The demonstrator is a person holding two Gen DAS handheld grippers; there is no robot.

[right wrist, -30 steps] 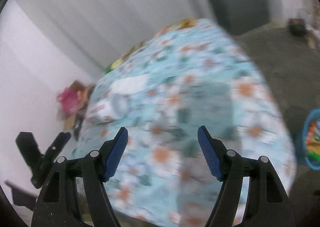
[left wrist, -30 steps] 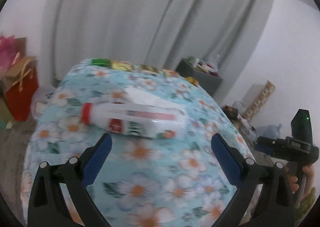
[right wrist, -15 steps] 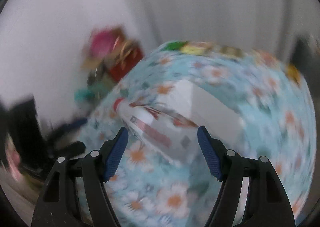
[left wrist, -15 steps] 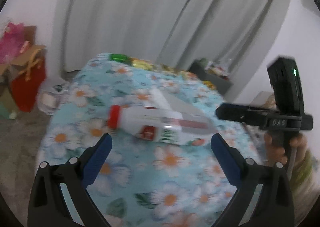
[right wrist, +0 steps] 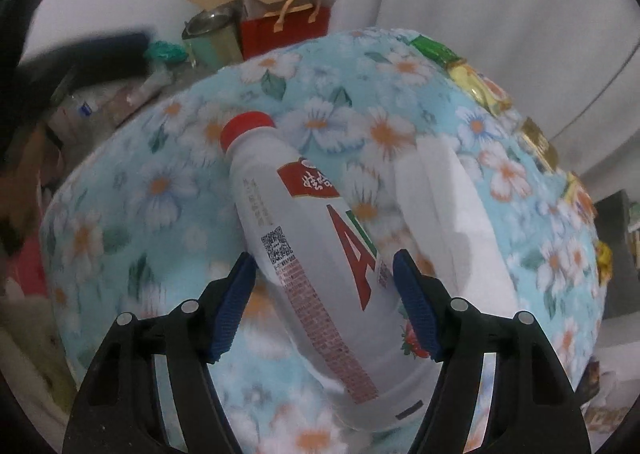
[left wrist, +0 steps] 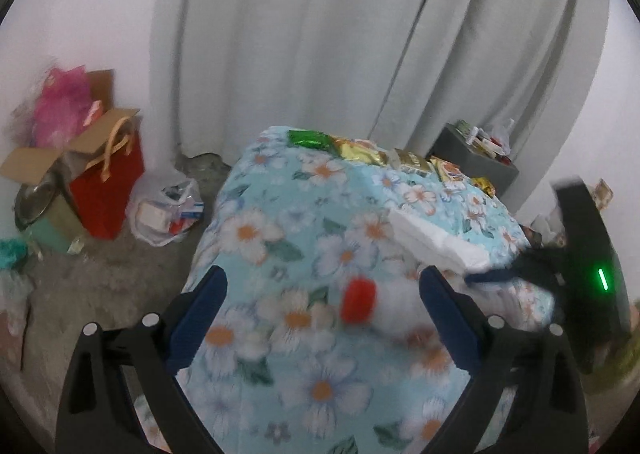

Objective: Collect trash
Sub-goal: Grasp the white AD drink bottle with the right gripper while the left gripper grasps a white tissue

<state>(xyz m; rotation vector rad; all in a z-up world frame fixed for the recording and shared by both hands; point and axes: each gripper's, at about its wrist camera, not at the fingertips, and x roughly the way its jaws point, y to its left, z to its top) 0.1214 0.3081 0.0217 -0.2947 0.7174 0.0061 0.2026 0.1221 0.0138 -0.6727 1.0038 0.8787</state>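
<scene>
Floral cloth, smooth cylindrical bottle

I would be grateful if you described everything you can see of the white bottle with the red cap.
The white bottle looks like opaque plastic, with a red screw cap still on and a label showing a red banner, large red lettering, a QR code and a strawberry. It lies on its side on the floral cloth, cap pointing away, beside folded white tissue. Its body sits between the open fingers of the right gripper; whether the pads touch it is unclear.
</scene>
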